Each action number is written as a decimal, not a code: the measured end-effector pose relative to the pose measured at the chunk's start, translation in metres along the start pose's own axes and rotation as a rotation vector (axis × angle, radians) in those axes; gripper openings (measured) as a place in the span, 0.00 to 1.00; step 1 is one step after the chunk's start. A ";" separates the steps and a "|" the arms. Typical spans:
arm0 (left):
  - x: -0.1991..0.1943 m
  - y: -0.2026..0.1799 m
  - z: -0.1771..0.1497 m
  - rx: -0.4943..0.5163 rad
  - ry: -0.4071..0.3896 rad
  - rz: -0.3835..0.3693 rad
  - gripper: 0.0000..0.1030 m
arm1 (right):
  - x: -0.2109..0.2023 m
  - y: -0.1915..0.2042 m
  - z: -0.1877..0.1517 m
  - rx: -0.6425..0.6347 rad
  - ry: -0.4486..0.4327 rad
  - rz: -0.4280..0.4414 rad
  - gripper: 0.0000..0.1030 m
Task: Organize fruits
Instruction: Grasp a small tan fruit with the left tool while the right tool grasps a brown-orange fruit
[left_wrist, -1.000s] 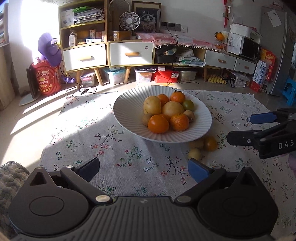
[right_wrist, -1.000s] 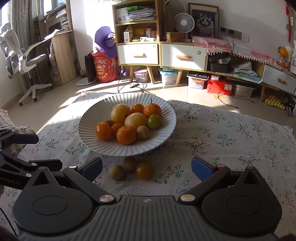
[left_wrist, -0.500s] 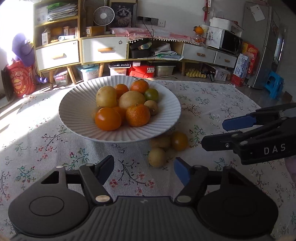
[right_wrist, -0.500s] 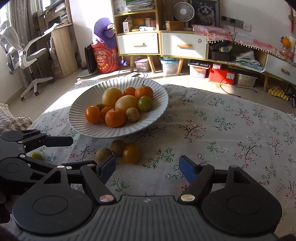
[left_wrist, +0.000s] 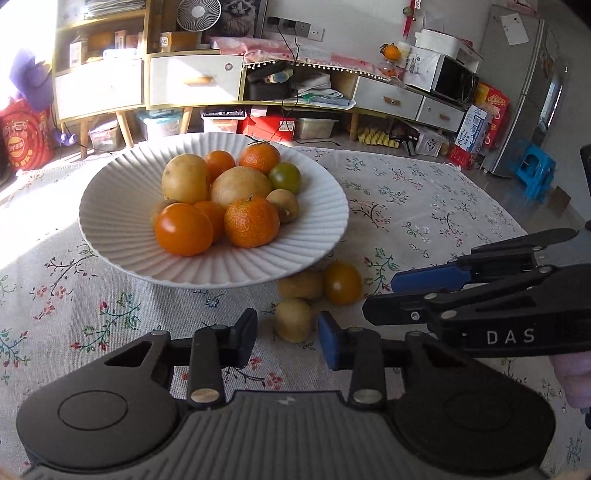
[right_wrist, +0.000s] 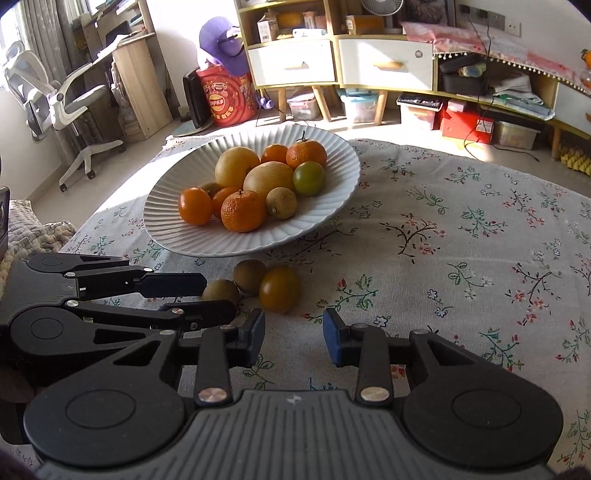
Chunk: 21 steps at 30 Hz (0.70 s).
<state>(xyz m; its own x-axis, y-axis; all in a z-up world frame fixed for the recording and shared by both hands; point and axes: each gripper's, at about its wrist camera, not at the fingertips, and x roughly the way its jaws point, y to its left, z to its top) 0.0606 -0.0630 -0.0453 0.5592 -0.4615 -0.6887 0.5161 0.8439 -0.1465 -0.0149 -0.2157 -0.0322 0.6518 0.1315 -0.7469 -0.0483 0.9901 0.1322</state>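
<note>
A white ribbed plate (left_wrist: 221, 273) (right_wrist: 207, 247) on the floral cloth holds several oranges, yellow fruits, a green one and a brown one. In front of it lie three loose fruits: a near brown fruit (left_wrist: 293, 325) (right_wrist: 220, 291), a second brown fruit (left_wrist: 300, 283) (right_wrist: 249, 276) and a smooth orange fruit (left_wrist: 342, 282) (right_wrist: 279, 290). My left gripper (left_wrist: 287, 339) (right_wrist: 221, 297) is closing. The near brown fruit sits between its tips, with gaps still showing beside the pads. My right gripper (right_wrist: 293, 338) (left_wrist: 378, 293) is closing too, with nothing between its fingers, and the smooth orange fruit lies just ahead.
The floral tablecloth (right_wrist: 461, 258) stretches wide to the right of the plate. The table's left edge has a knitted cushion (right_wrist: 33, 232) beside it. Beyond the table are a cabinet with drawers (left_wrist: 192, 79), an office chair (right_wrist: 62, 107) and a blue stool (left_wrist: 533, 171).
Both grippers' jaws have narrowed from wide open. Both have dropped and moved closer to the three loose fruits. The near brown fruit now lies between the left fingertips.
</note>
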 end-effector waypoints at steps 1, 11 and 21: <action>0.000 0.000 0.000 -0.002 0.003 0.001 0.26 | 0.000 0.001 0.000 -0.001 0.003 0.002 0.32; -0.003 0.000 0.005 -0.010 0.030 0.004 0.12 | 0.006 -0.003 0.006 0.037 0.009 -0.002 0.33; -0.011 0.005 0.004 -0.019 0.068 0.021 0.12 | 0.013 0.002 0.010 0.053 0.017 0.010 0.34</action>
<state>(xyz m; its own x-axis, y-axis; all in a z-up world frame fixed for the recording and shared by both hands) 0.0599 -0.0546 -0.0353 0.5240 -0.4244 -0.7385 0.4916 0.8587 -0.1447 0.0010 -0.2121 -0.0348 0.6387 0.1427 -0.7561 -0.0145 0.9847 0.1736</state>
